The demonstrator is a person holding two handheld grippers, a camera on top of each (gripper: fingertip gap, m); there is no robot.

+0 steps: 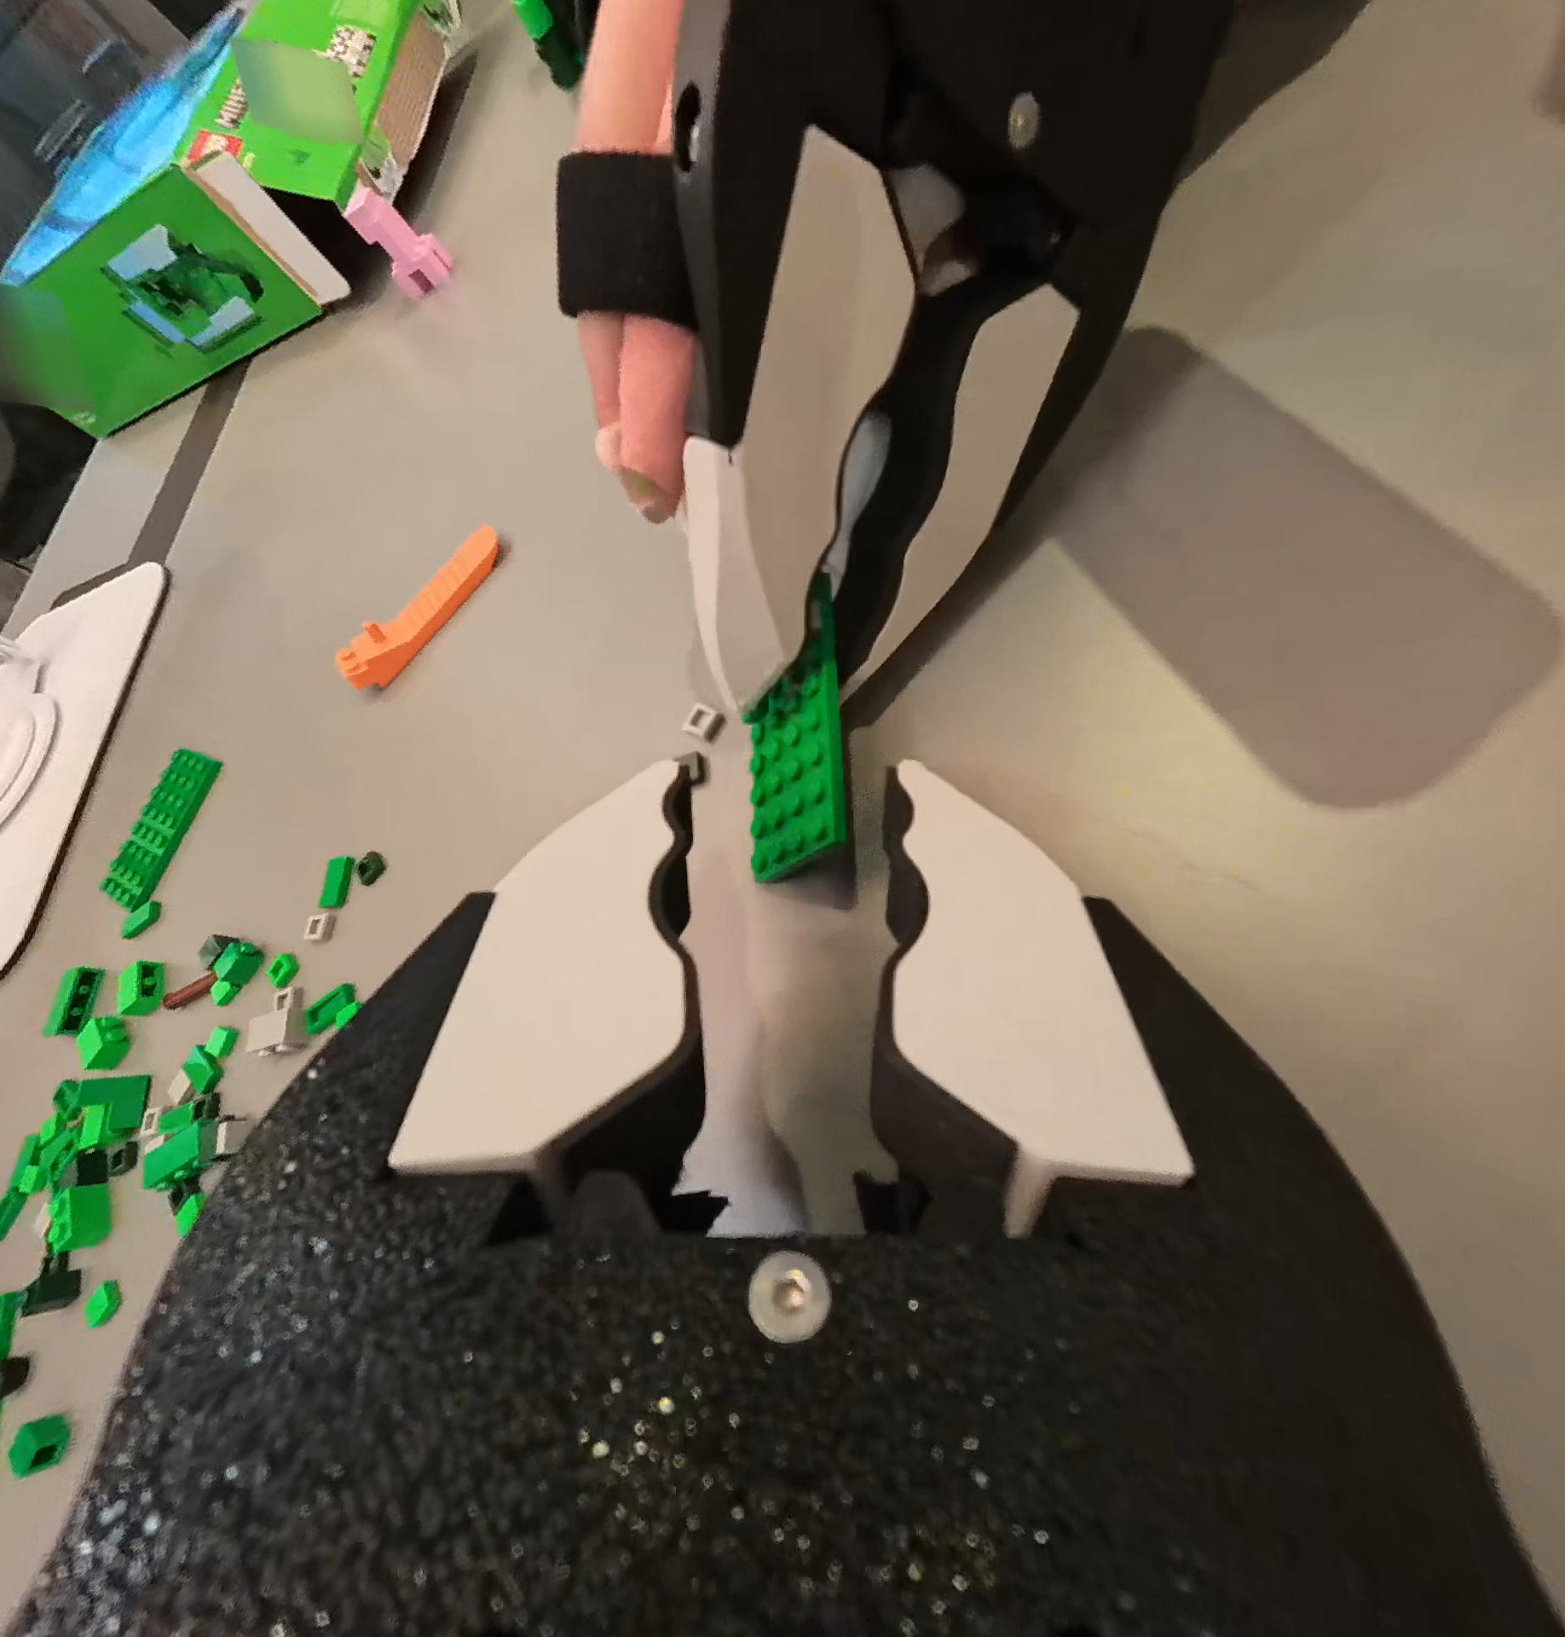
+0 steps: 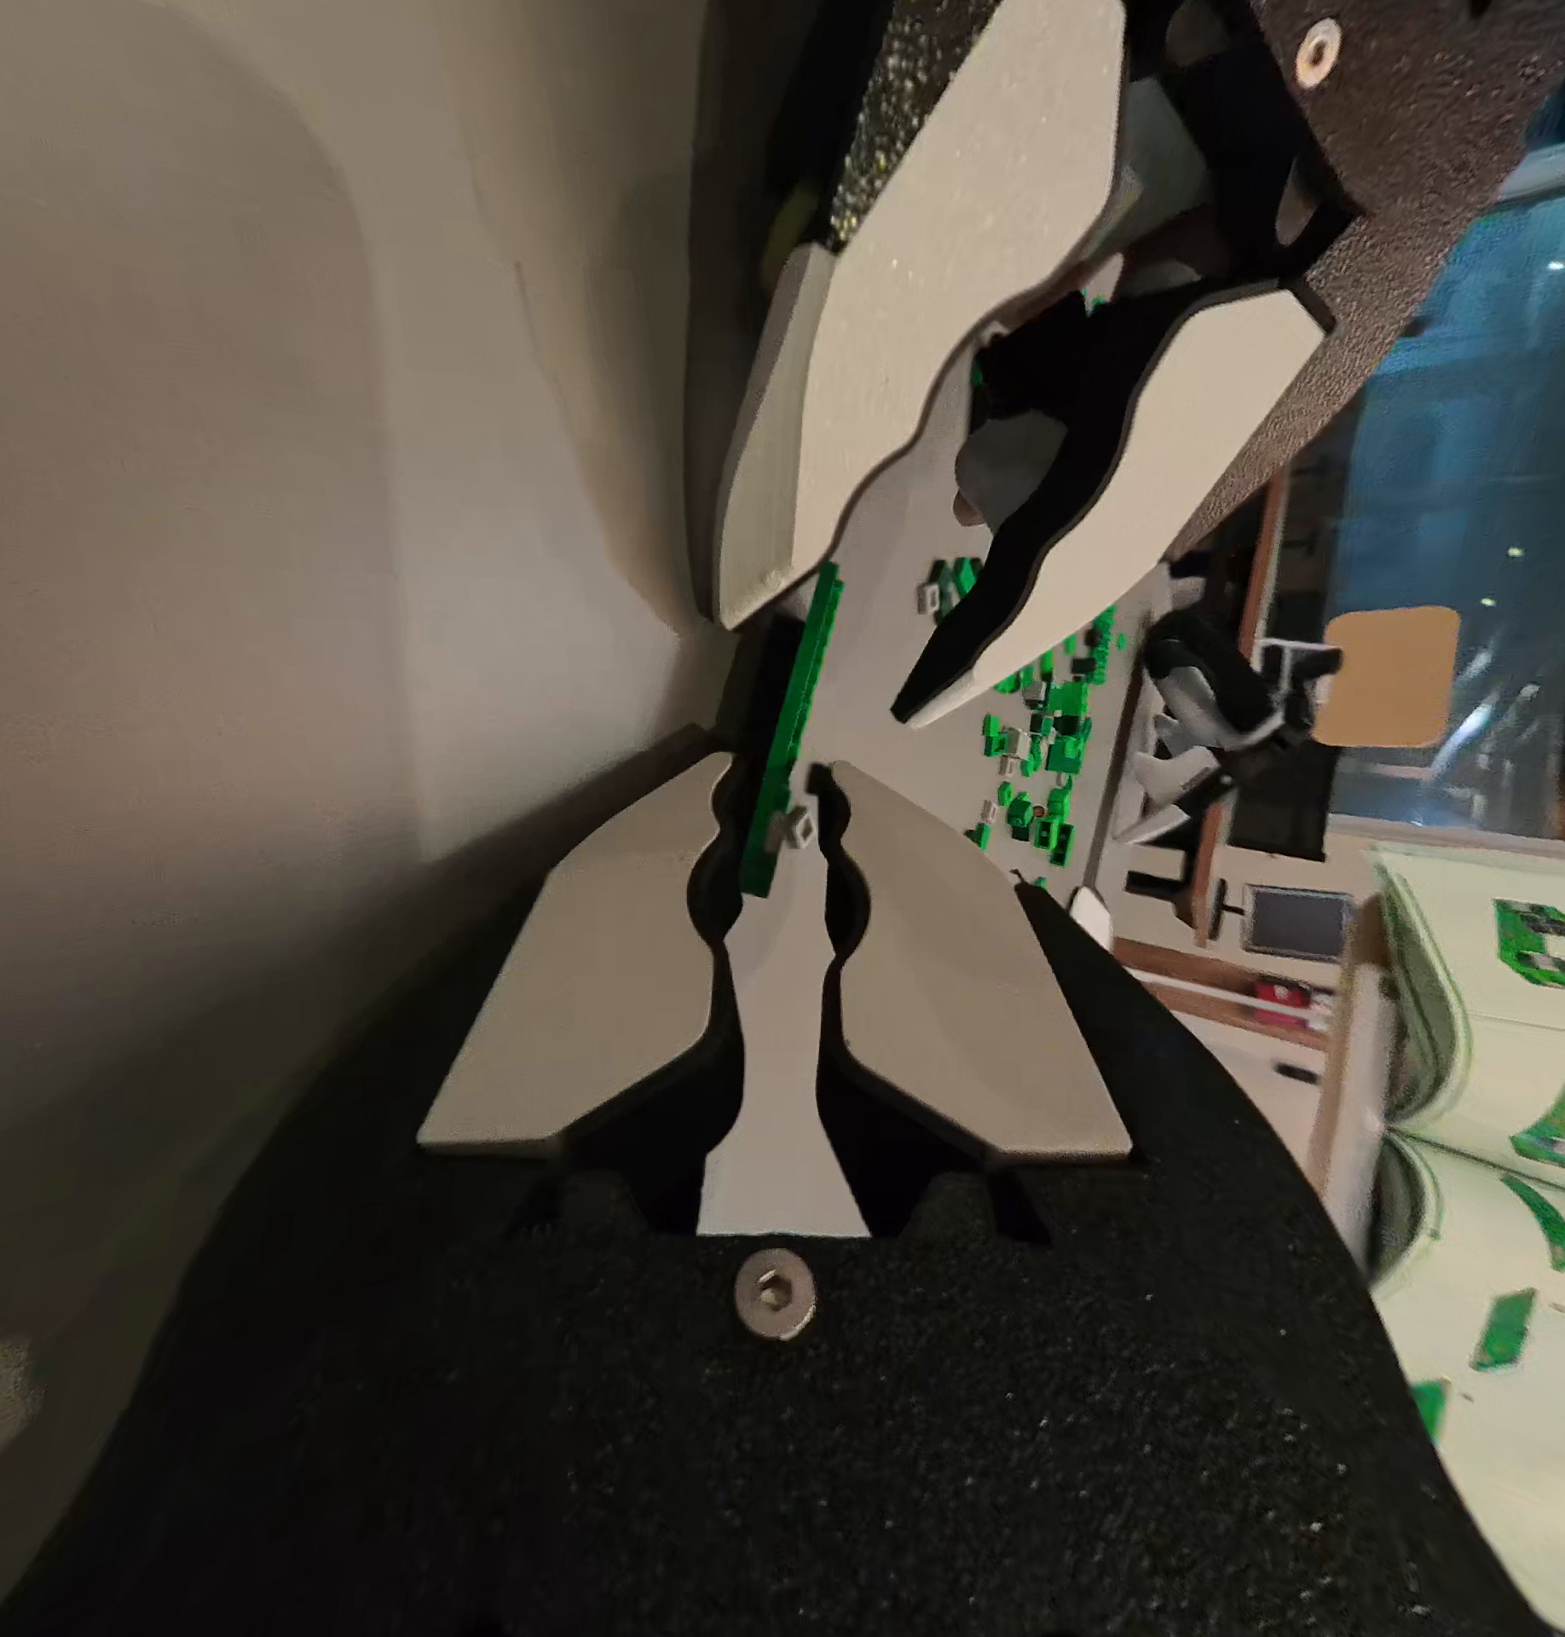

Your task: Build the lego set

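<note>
The right gripper (image 1: 797,655) pinches one end of a green studded plate (image 1: 801,779), its two fingers closed on the plate's far edge while the plate's near end slants down to the grey table (image 1: 1071,886). In the right wrist view the same plate (image 2: 783,753) appears edge-on between that gripper's fingertips. The left gripper (image 1: 792,779) stands wide apart and holds nothing; the plate lies in the gap between its tips, just beside the right-hand one. Two small grey square pieces (image 1: 702,722) lie just left of the plate, close to the left fingertip. Farther left of the plate an orange brick separator (image 1: 420,611) rests on the table, and beyond it a longer green plate (image 1: 163,828) lies above a scattered pile of loose green bricks (image 1: 141,1090). Well behind the separator, a green set box (image 1: 172,292) sits with its end flap open; what is inside cannot be told. A pink brick figure (image 1: 403,239) stands just beside that box. A person's fingers (image 1: 642,399), banded in black, grip the right gripper.
</note>
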